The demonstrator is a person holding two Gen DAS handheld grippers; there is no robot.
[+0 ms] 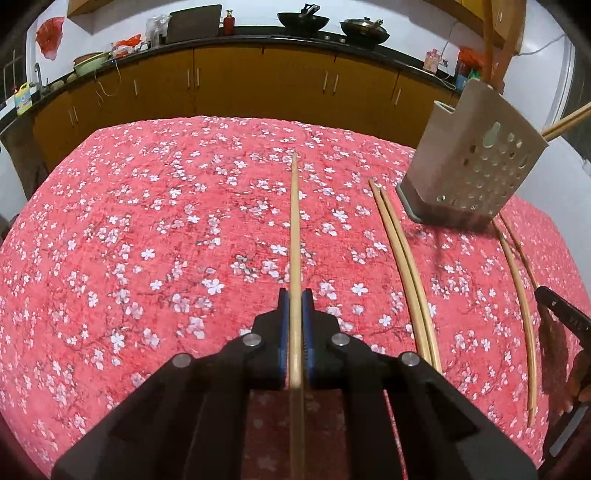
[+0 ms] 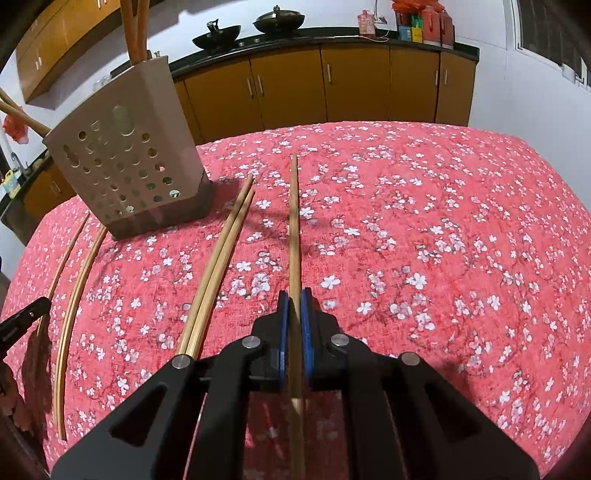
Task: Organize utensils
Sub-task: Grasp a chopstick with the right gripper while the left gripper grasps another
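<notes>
We hold one pale wooden chopstick (image 1: 294, 229) in the left gripper (image 1: 294, 301), fingers clamped on it, and another wooden chopstick (image 2: 294, 229) clamped in the right gripper (image 2: 294, 301), probably ready for the beige perforated utensil holder (image 1: 467, 166). Loose chopsticks (image 1: 402, 266) lie beside the holder on the red floral surface (image 1: 147, 221). Both grippers point steeply downward.

Utensil holder (image 1: 465, 162) standing on tablecloth (image 1: 147, 221), toward far edge. 2 chopsticks (image 1: 402, 266) lying side by side on cloth, just beside holder's base. 2 more (image 1: 517, 291) on holder's opposite side, slightly apart. Several sticks upright in holder. Counter (image 1: 258, 48) with 2 woks (image 1: 303, 20) behind table.
</notes>
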